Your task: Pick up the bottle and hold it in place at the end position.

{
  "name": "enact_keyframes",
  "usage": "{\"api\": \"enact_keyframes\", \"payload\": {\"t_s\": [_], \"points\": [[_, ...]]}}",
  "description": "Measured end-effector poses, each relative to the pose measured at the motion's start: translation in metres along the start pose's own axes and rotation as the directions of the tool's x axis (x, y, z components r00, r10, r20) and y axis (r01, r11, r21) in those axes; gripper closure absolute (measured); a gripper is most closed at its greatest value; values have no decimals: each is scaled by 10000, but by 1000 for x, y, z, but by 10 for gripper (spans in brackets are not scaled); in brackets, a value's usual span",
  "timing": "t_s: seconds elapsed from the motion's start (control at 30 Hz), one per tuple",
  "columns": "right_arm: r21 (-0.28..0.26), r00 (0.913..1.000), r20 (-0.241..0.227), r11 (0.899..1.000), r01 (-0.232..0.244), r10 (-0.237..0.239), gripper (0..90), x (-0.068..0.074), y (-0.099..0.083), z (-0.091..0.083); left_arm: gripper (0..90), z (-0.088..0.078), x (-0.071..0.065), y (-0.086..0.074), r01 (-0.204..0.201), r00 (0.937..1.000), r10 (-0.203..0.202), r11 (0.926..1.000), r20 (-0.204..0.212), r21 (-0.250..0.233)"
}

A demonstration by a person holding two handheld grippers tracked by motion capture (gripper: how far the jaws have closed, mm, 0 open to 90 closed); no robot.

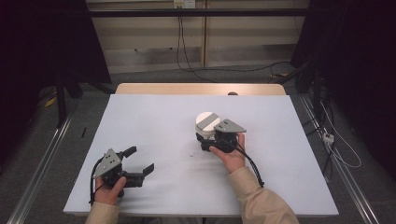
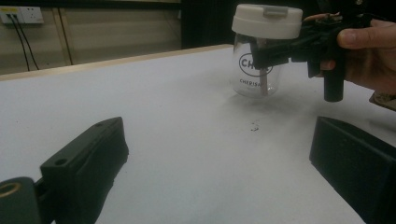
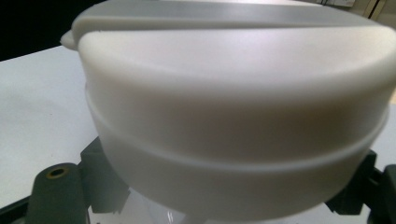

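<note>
White table point(image 1: 154, 116) under us — our right gripper point(image 1: 208, 138) clamps the jar point(image 2: 259, 70) just below its lid point(image 2: 267, 21), mid-table; left gripper point(image 1: 138, 160) waits open. Next, we judge, the lid must be opened — gently.

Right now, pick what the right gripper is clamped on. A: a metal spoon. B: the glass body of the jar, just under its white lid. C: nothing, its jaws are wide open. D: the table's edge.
B: in the left gripper view the right gripper has its black jaws closed on the clear jar below the white lid.
</note>
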State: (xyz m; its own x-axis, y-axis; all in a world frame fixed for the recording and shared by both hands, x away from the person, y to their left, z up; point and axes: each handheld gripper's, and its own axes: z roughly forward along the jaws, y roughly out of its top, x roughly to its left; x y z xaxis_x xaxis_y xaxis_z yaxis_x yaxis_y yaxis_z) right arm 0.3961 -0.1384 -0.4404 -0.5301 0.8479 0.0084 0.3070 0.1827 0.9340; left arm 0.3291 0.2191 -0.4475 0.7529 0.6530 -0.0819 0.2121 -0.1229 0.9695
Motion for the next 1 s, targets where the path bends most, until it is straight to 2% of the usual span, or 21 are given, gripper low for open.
{"api": "enact_keyframes", "payload": {"t_s": [0.43, 1.0], "points": [[10, 10000, 56, 10000, 34, -34, 186, 0, 6, 12, 37, 0, 0, 0, 31, 10000, -31, 10000, 8, 1], [130, 9997, 212, 9999, -112, 109, 186, -4, -1, 23, 37, 3, 0, 0, 28, 10000, -28, 10000, 39, -41]]}}
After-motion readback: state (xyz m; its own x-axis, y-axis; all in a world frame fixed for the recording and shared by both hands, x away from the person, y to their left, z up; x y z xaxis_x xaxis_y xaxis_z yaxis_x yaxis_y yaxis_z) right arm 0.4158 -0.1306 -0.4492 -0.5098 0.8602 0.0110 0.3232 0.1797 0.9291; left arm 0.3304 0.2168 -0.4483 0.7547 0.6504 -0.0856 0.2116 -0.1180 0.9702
